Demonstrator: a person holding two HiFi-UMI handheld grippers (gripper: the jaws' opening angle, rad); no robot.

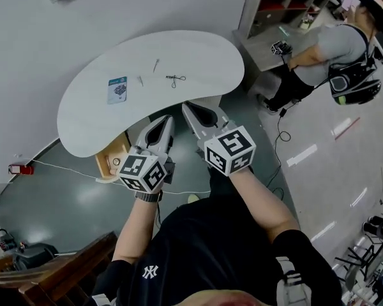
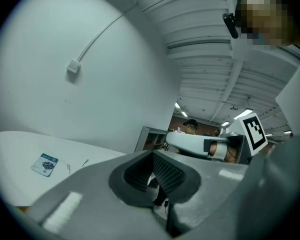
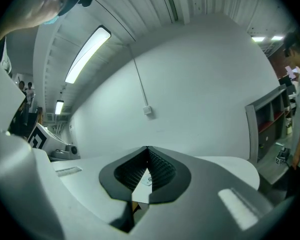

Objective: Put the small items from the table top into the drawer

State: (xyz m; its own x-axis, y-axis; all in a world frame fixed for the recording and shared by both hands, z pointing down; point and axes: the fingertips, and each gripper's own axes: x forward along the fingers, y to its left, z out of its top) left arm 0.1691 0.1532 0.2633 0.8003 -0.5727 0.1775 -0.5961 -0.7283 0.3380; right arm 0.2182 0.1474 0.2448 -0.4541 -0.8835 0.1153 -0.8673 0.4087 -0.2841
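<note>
Nothing looks stowed yet: the left hand-held gripper (image 1: pixel 168 120) and right hand-held gripper (image 1: pixel 187 108), jaws together and empty, face the blue card (image 1: pixel 117 89) and wire clip (image 1: pixel 175 78) ahead on the desk (image 1: pixel 204 53).

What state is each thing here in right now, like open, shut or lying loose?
Left gripper: fingers shut, empty.
Right gripper: fingers shut, empty.
Drawer: looks pulled open, under the table edge.
Blue card: lying flat on the table.
Long pin: lying loose on the table.
Short pin: lying loose beside the card.
Small wire item: lying loose on the table.
</note>
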